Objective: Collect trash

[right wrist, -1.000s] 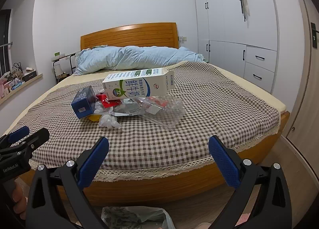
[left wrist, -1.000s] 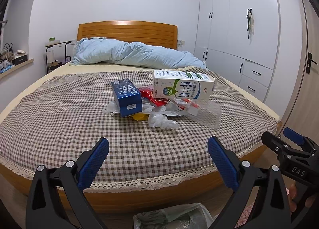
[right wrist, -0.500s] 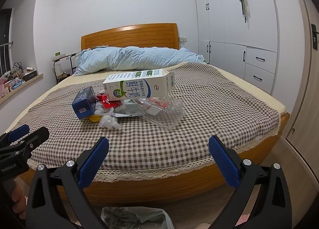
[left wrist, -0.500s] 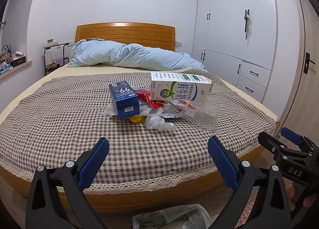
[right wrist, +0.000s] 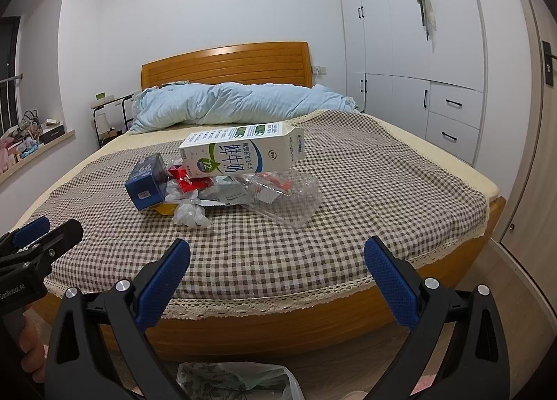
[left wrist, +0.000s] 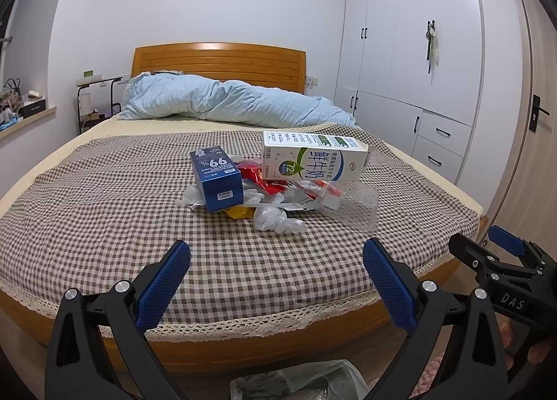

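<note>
Checked brown cloth is covering a big bed (left wrist: 87,212) with a wooden headboard, and a blue blanket (left wrist: 226,100) is lying bunched up at the far end. White cupboards (right wrist: 410,51) are standing along the wall.

All the trash is sitting in one little heap in the middle of the bed. A white milk carton (left wrist: 313,161) is lying on its side on top of the heap. A blue box (left wrist: 217,178) is leaning at the left of it. A red wrapper (left wrist: 257,178) is poking out between them. A clear plastic tray (right wrist: 285,196) is lying at the right, and a crumpled white plastic bit (left wrist: 275,220) is sitting at the front. A plastic bag (right wrist: 236,381) is waiting on the floor by the foot of the bed.

The person is standing at the foot of the bed. The left gripper (left wrist: 276,281) and the right gripper (right wrist: 276,281) are both hanging over the near edge, well apart from the heap. Both have their jaws spread wide and are holding nothing.

I think the first pick is coming. It looks best to take the carton first, because it is resting on the other things. Grabbing across its narrow sides should keep it from slipping. The soft plastic bit needs a gentle pinch. Pulling from underneath could knock the heap over.
</note>
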`<action>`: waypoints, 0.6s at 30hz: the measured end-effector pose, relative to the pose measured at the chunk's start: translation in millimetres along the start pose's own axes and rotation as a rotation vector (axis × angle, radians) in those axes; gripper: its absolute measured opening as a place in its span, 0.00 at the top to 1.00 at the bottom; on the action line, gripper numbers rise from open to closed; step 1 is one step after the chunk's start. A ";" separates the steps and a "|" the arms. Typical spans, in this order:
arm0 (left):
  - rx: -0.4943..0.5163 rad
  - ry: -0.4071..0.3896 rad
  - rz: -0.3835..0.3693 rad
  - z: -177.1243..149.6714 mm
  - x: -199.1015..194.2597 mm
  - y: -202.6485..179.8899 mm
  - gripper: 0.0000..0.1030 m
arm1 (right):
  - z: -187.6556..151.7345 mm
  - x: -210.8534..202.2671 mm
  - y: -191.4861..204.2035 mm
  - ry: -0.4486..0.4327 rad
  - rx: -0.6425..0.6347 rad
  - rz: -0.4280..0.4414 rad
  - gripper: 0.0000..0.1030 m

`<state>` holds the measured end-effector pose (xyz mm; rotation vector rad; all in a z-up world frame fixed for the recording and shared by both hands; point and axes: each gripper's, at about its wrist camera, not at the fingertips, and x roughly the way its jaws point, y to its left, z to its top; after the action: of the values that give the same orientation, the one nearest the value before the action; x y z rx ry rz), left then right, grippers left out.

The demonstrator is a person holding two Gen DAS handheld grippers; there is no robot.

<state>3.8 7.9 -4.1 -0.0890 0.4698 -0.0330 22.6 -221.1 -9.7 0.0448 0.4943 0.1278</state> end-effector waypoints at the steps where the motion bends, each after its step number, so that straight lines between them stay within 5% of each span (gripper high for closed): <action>1: -0.001 0.000 -0.001 -0.2 -0.2 -0.1 0.07 | -0.5 -0.3 0.4 0.000 0.000 -0.001 0.06; 18: 0.004 -0.026 0.001 0.5 -4.4 -2.2 0.07 | -2.7 -3.0 -0.7 -0.009 0.004 -0.008 0.06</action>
<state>0.1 6.0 -1.4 -0.0855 0.4441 -0.0314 18.7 -222.1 -10.8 0.0473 0.4856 0.1188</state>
